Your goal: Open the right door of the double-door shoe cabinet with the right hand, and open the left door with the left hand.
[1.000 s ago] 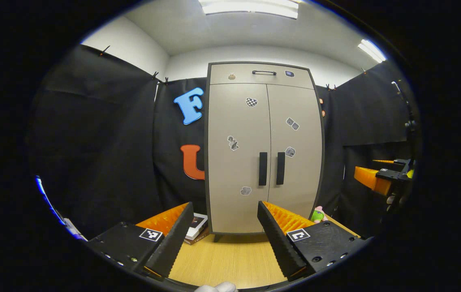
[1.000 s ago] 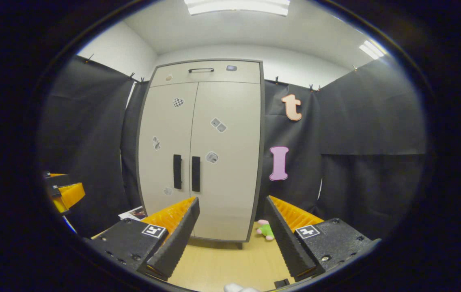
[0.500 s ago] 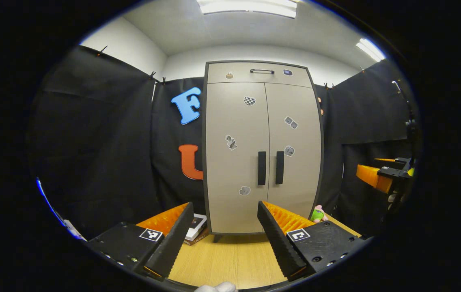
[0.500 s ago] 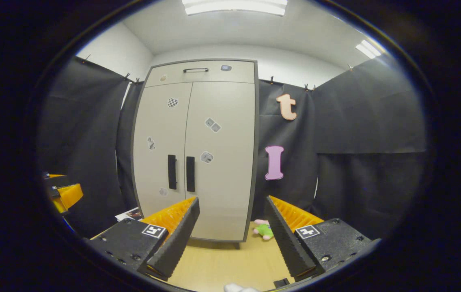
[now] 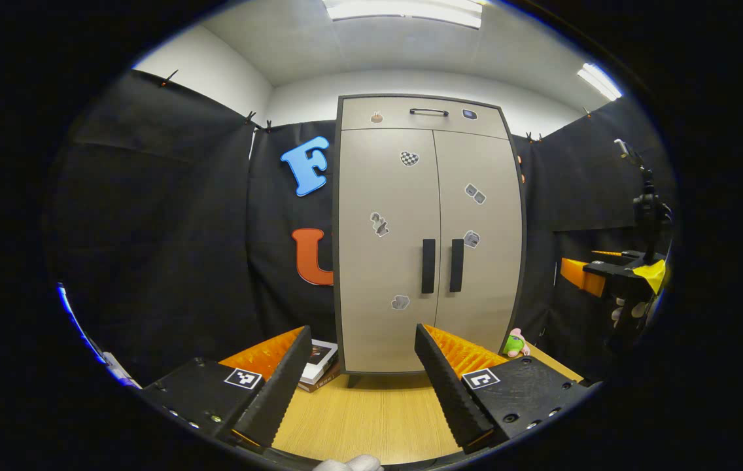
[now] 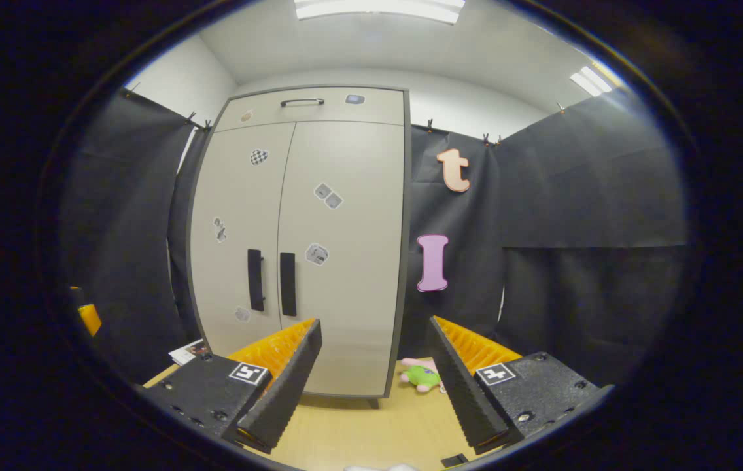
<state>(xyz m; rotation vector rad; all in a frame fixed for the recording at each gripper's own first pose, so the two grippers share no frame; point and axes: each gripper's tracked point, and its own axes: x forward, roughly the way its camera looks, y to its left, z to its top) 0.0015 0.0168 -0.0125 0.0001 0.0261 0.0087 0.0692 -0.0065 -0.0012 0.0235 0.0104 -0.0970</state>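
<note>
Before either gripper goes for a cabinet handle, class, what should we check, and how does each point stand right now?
1. Both doors shut: ok. The right door and left door sit flush.
2. Right gripper open and holding nothing: ok.
3. Left gripper open and holding nothing: ok.
4. Right handle and left handle unobstructed: ok.
5. Right gripper lined up with its handle: not ok; the handle lies left of its fingers in the right gripper view.
6. Books and plush toy beside the cabinet base clear of the door swing: cannot tell.
</note>
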